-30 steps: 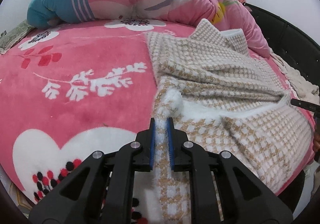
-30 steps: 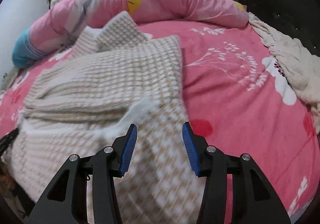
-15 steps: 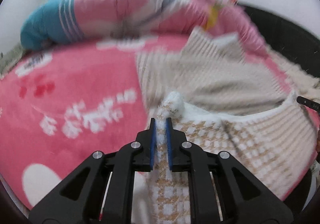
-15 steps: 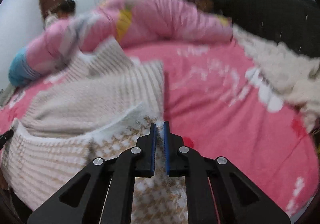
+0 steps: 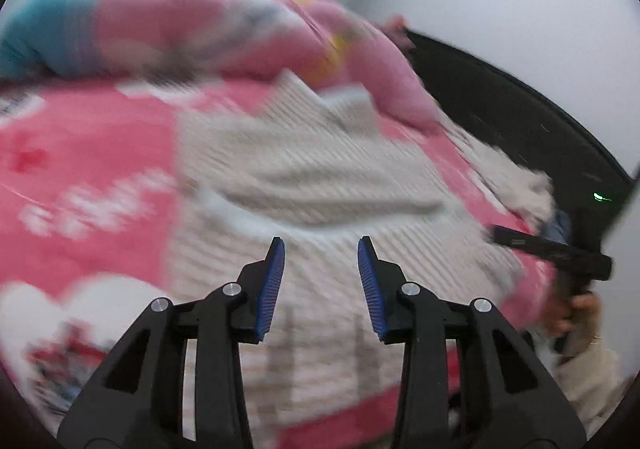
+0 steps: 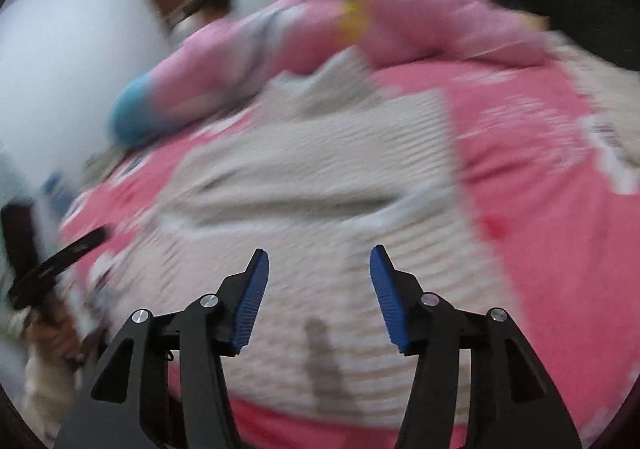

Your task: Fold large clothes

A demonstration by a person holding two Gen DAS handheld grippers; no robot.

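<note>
Both my left gripper (image 5: 320, 249) and right gripper (image 6: 316, 261) gape wide, holding nothing, above the blurred beige-checked garment (image 5: 312, 169) lying folded on the pink bed (image 5: 92, 153).

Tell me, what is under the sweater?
The sweater lies on the pink blanket, which shows all around it. What the blanket looks like beneath the sweater is covered.
</note>
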